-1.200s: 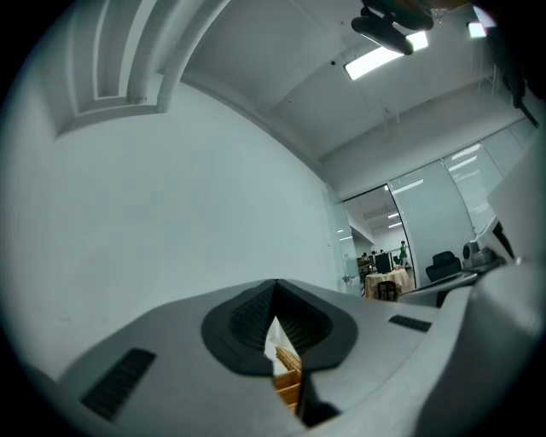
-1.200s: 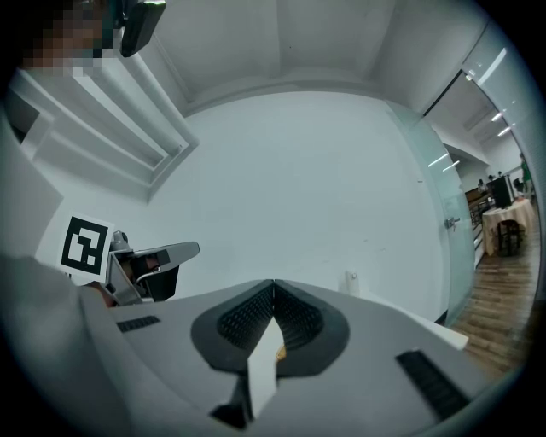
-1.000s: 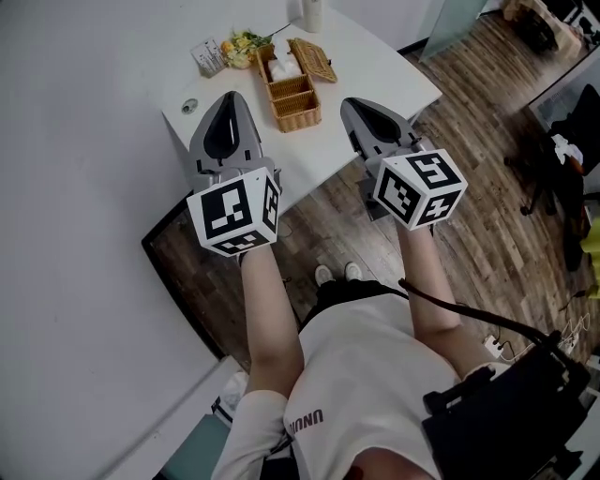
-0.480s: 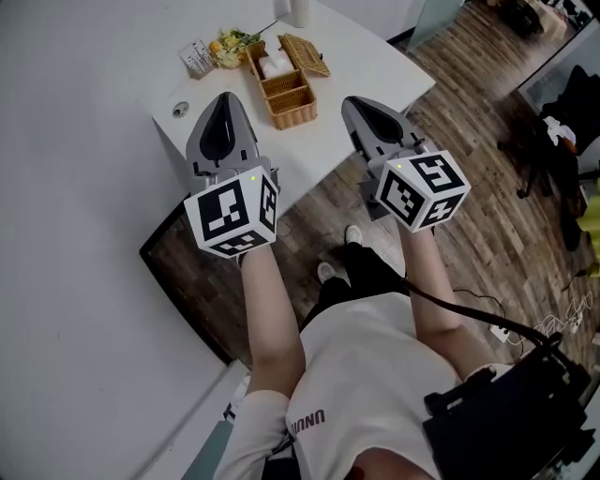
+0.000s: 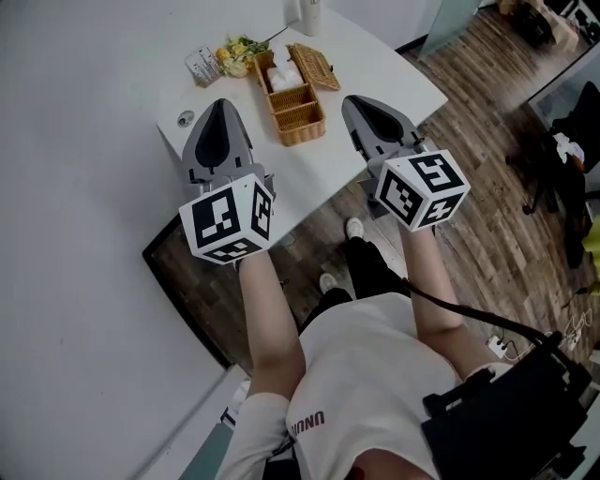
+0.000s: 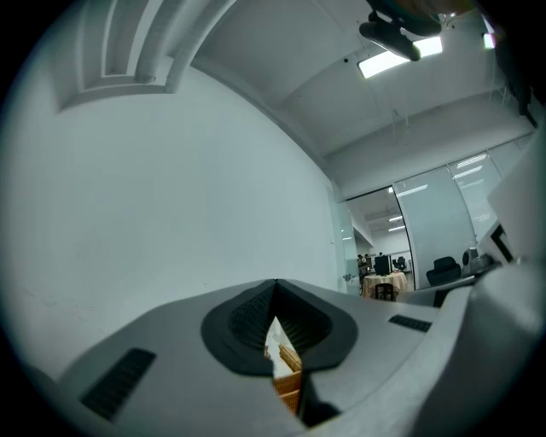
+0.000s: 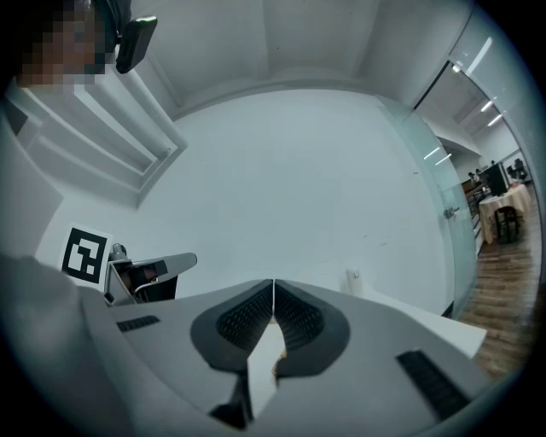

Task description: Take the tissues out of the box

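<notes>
A wicker box (image 5: 298,105) stands on the white table (image 5: 384,66) with its lid (image 5: 314,64) flipped open to the right. White tissues (image 5: 284,73) fill its far compartment. My left gripper (image 5: 217,103) hovers at the table's near edge, left of the box, jaws shut with nothing between them. My right gripper (image 5: 359,99) hangs to the right of the box, also shut and empty. In the left gripper view the closed tips (image 6: 275,283) meet, and the wicker box (image 6: 287,386) shows through the slit below them. In the right gripper view the tips (image 7: 273,282) touch.
Behind the box lie a small bunch of flowers (image 5: 239,49), a printed card (image 5: 202,64) and a white bottle (image 5: 309,14). A round fitting (image 5: 186,117) sits in the table's near left corner. A dark mat (image 5: 187,267) lies under the table; an office chair (image 5: 562,141) stands at right.
Both grippers have drifted a little toward the table, the left one sliding slightly left. The person's feet have stepped forward. Both pairs of jaws have stayed shut.
</notes>
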`<state>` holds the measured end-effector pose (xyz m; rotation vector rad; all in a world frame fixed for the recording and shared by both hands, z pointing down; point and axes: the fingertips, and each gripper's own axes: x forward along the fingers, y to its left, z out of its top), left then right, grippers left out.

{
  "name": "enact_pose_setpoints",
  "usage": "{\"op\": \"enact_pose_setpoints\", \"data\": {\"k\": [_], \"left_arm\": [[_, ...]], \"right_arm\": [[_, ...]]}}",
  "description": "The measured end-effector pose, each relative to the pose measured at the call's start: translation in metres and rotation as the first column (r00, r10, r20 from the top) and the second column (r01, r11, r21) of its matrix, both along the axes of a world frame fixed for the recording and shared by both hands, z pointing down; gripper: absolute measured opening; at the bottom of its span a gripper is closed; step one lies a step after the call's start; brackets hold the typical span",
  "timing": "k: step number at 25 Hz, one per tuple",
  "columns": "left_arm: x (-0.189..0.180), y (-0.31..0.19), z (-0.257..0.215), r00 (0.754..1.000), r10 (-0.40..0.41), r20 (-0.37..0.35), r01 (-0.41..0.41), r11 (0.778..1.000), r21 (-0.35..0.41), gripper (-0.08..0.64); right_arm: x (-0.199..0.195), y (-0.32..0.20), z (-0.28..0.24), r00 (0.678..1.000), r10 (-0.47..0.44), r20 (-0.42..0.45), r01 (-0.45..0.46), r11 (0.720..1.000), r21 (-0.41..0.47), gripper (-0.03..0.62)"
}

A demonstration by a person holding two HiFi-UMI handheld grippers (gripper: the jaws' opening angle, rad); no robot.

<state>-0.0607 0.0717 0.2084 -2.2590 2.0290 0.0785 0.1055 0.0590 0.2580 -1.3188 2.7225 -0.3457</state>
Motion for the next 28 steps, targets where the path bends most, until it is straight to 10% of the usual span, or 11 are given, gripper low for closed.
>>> {"op": "enact_pose_setpoints", "data": {"k": [28], "left_arm": [[-0.025,-0.120,0.012,0.965,-0.262,0.026,0.263,0.964,-0.027,0.012]], "right_arm": [[-0.020,-0.171,0.028,0.978,-0.198,-0.070,0.192,0.978,-0.085,0.021]]}}
